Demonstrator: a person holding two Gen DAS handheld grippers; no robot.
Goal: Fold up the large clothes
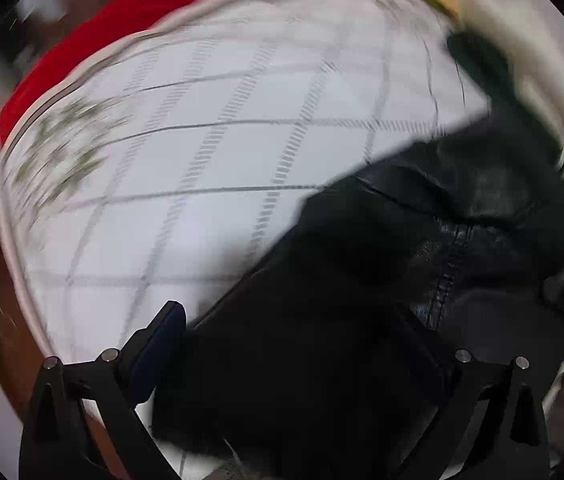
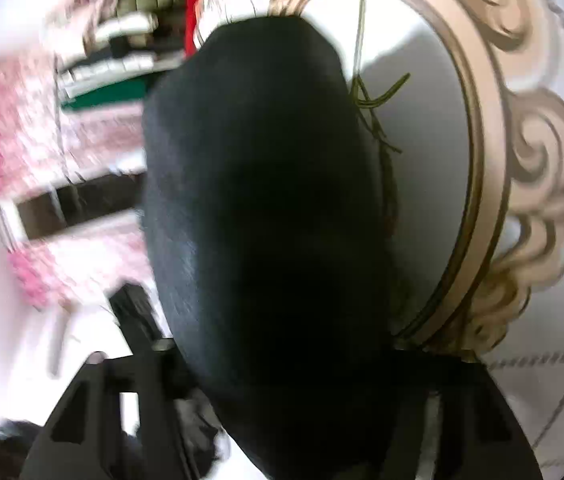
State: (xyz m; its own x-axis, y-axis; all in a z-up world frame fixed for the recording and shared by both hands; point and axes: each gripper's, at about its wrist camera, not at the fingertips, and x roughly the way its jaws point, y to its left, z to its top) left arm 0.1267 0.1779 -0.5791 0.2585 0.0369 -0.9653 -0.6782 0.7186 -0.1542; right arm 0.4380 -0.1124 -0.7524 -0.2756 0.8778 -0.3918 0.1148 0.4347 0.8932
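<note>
Black cloth fills the foreground of both views. In the left wrist view the left tool (image 1: pixel 282 344) is seen with its pads set wide apart and a thick bunch of the black garment (image 1: pixel 422 232) lying between them; whether the pads actually press on it cannot be told, since the right pad is lost against the dark fabric. A stitched seam and a leathery sheen are shown on the garment (a jacket or coat, by the look of it), which trails up and to the right across a white checked sheet (image 1: pixel 210 152). A red cloth (image 1: pixel 94 40) is seen beyond the sheet's far edge.

In the right wrist view the right tool (image 2: pixel 282 360) is almost wholly hidden by a hanging fold of the garment (image 2: pixel 266 208), which bulges forward from between its fingers. The cloth appears to be pinched there, though the pads themselves are not visible, so this is offered as a judgement. Behind it a white bedcover with a gold scroll pattern (image 2: pixel 494 184) is seen, so the surface is taken for a bed.

The fold is judged to be at an early or middle step: the garment is lifted and bunched, no flat, squared fold is shown anywhere, and laying out, folding over and smoothing are all judged to remain.
</note>
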